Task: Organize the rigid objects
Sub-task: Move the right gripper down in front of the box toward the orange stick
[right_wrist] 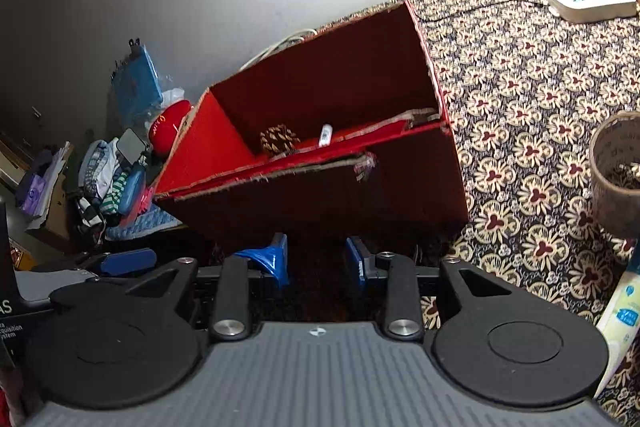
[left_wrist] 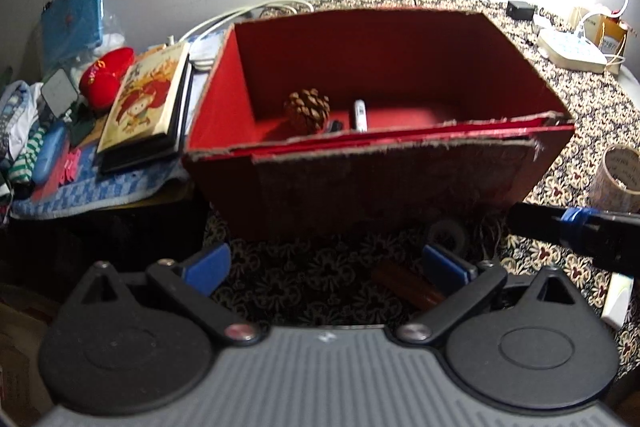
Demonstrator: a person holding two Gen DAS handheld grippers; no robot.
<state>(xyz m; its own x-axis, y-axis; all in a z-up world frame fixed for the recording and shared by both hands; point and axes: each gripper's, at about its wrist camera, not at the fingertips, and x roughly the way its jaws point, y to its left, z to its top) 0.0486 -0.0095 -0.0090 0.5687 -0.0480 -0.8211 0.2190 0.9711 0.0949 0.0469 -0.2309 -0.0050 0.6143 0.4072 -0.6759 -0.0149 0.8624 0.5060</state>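
— Left gripper?
— Fingers spread wide, clamped on nothing; red box just beyond the tips.
— Right gripper?
— Parted too, empty. Pine cone and white stick inside, ahead.

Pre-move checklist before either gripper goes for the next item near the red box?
1. Left gripper open, nothing between its fingers: ok.
2. Right gripper open and empty: ok.
3. Red box open on top, room inside beside the pine cone and white stick: ok.
4. Brown cylinder on the cloth by the left gripper's right finger, reachable: ok.
5. Dark ring at the box's foot, graspable: cannot tell, blurred.
6. Box's torn front wall sound: not ok.
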